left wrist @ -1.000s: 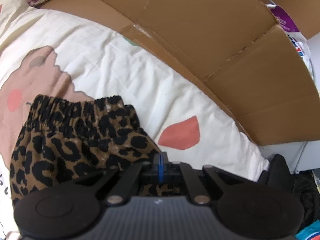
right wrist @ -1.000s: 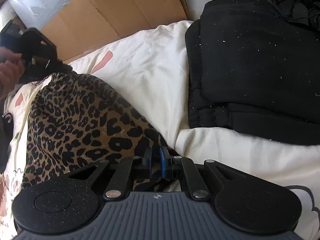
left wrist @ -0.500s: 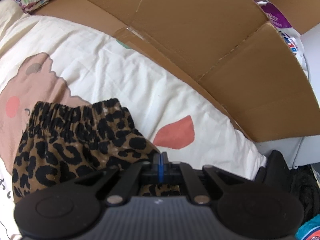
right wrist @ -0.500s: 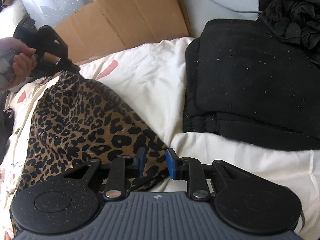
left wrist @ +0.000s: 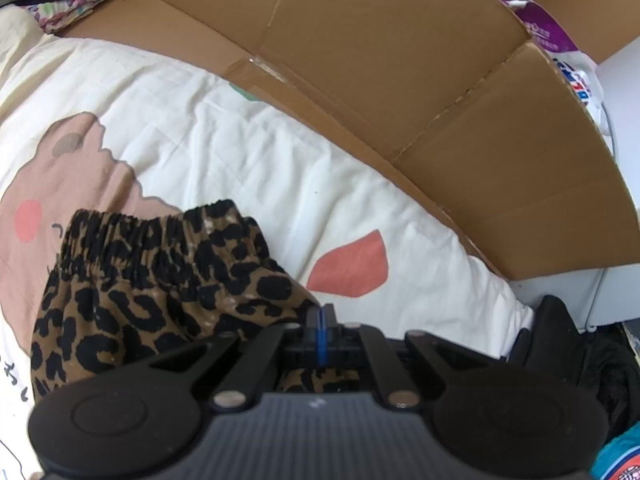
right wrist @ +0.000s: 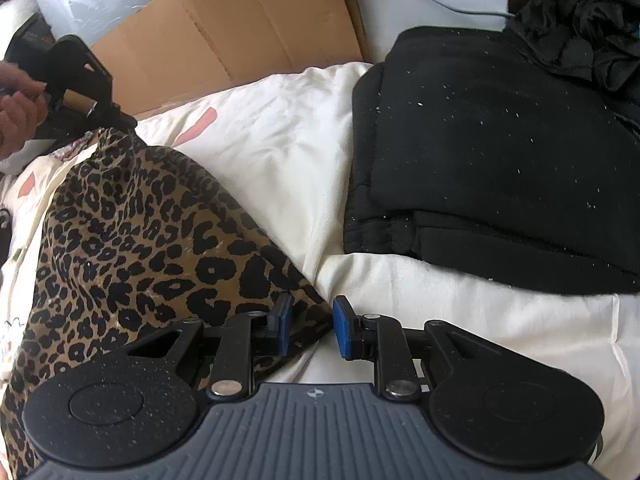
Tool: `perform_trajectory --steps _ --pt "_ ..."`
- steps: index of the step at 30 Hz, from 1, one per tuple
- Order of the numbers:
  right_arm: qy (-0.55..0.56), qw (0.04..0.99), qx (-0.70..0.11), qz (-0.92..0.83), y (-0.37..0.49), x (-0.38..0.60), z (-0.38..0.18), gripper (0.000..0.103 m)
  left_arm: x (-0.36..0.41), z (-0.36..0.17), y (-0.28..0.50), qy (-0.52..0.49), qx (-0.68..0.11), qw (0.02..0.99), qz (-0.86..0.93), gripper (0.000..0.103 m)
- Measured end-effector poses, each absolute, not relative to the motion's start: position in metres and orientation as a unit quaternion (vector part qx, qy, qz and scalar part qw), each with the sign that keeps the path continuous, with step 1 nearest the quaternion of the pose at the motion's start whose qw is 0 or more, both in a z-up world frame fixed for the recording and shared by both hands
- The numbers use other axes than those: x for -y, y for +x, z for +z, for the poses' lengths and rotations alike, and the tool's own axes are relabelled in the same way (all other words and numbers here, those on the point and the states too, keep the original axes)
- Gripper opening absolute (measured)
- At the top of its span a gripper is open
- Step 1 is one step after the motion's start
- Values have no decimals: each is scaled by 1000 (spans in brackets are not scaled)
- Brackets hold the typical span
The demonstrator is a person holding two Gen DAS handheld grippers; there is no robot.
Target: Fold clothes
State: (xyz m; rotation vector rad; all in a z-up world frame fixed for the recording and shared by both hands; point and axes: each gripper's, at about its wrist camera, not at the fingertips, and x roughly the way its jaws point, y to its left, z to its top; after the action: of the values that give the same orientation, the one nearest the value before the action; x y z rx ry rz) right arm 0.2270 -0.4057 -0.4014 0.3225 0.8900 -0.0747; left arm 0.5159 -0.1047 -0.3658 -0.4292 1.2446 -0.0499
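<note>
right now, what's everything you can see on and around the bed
leopard-print garment: one, brown and black, spread on the bed cover, elastic waistband at the far edge
folded garment: one, black with pale lint, on the bed cover beside the leopard-print garment, apart from it
crumpled clothes: a heap, black, behind the folded garment
bed cover: one, cream with pink prints, under it all
cardboard: flattened, brown, along the far side of the bed
left tongs: shut on a corner of the leopard-print garment
right tongs: open, jaws just been closing, garment's edge between them
left hand: gripping the left tongs
</note>
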Motion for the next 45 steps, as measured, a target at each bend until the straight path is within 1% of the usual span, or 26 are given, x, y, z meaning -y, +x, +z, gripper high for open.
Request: perform_trajectory --steps 1,2,7,13,23,30,34,35,37,45 --pt "147 891 -427 -38 227 404 -400 2 105 -366 516 -199 -578 791 -23 0" --pt "142 894 -424 -38 226 403 -398 1 105 -366 516 -199 -578 791 -24 0" --pt "123 904 -408 -39 220 399 -388 0 106 -364 517 -200 -578 791 -31 0" --pt "126 906 -401 -49 213 401 -383 0 108 -369 520 -206 -577 790 -33 0" --pt "129 902 -406 -72 207 403 -380 0 127 -390 531 -204 -583 785 -40 0" --pt "133 898 -411 -80 209 403 -384 0 123 -418 531 -205 -598 775 -22 0" --pt "144 897 -410 -83 209 406 -385 0 121 -425 526 -211 -614 760 -34 5" --pt "145 897 -409 -83 209 406 -385 0 124 -422 524 -206 -615 760 -42 11" --pt "150 897 -407 -84 209 407 -385 0 130 -416 518 -197 -618 759 -59 18" --pt "166 895 -404 -86 211 409 -385 0 162 -407 486 -192 -644 733 -105 20"
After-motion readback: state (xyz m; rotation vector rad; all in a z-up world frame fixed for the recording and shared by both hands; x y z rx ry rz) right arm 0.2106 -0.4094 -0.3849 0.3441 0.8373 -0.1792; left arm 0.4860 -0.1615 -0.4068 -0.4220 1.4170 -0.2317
